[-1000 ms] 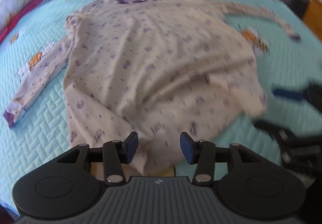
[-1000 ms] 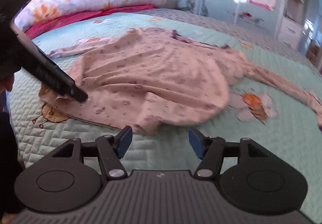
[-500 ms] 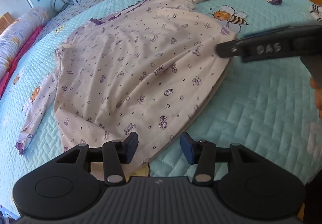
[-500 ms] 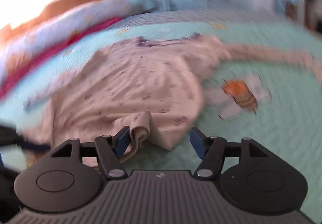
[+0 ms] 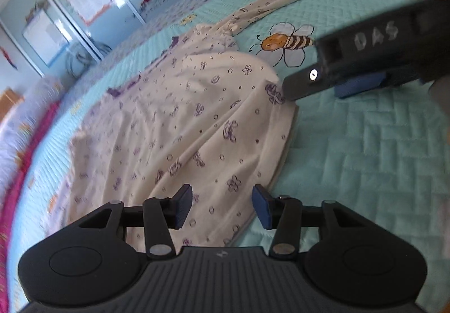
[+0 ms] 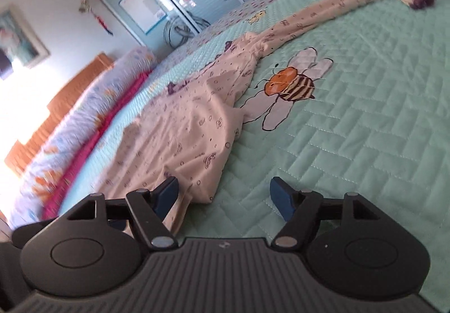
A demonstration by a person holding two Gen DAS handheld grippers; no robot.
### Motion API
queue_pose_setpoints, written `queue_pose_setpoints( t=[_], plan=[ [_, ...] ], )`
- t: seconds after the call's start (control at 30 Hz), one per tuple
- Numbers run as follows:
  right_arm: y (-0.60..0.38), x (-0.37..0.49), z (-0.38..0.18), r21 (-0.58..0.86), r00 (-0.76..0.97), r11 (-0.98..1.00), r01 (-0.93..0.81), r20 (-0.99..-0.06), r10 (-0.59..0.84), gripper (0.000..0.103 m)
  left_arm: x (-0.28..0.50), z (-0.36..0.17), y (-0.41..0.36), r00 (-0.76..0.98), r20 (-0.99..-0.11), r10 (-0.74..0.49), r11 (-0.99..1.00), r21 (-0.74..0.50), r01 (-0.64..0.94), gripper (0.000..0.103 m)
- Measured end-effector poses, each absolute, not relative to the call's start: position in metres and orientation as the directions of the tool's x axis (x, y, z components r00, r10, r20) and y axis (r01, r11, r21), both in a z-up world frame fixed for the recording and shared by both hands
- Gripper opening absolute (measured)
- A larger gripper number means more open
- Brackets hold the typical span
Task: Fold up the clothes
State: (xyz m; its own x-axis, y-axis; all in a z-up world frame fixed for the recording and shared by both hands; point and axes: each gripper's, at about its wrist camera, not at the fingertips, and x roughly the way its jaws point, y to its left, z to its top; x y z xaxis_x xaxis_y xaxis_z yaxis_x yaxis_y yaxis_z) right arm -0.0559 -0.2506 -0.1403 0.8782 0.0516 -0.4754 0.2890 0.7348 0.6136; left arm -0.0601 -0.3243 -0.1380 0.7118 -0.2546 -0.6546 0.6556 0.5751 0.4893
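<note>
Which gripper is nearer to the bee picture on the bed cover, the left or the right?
Right. The right gripper reaches to the shirt's hem just below the bee picture. The left gripper is lower down, over the shirt's near corner.

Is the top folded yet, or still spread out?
Spread out, unfolded: the top lies flat on the quilt, its sleeve stretched straight out away from the body.

Shirt (image 5: 197,127) soft printed cloth; bedspread (image 5: 365,150) quilted matt fabric; headboard (image 6: 64,105) wood.
</note>
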Motion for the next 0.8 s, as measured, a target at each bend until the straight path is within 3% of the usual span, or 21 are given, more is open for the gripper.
queue_pose_setpoints(
  t=[0.23, 0.5, 0.8],
  plan=[
    [-0.250, -0.058, -0.141, 0.594, 0.882, 0.755, 0.277, -0.470, 0.046, 0.073, -0.094, -0.168, -0.329, 0.840, -0.478, -0.258, 0.419, 0.728, 0.543, 0.053],
    [-0.254, -0.063, -0.148, 0.617, 0.898, 0.746, 0.250, -0.437, 0.060, 0.073, -0.105, -0.141, -0.312, 0.759, -0.577, -0.301, 0.422, 0.634, 0.649, 0.052],
    [-0.253, -0.066, -0.151, 0.627, 0.912, 0.745, 0.230, -0.406, 0.060, 0.075, -0.105, -0.162, -0.319, 0.757, -0.595, -0.269, 0.270, 0.708, 0.652, 0.052]
  ],
)
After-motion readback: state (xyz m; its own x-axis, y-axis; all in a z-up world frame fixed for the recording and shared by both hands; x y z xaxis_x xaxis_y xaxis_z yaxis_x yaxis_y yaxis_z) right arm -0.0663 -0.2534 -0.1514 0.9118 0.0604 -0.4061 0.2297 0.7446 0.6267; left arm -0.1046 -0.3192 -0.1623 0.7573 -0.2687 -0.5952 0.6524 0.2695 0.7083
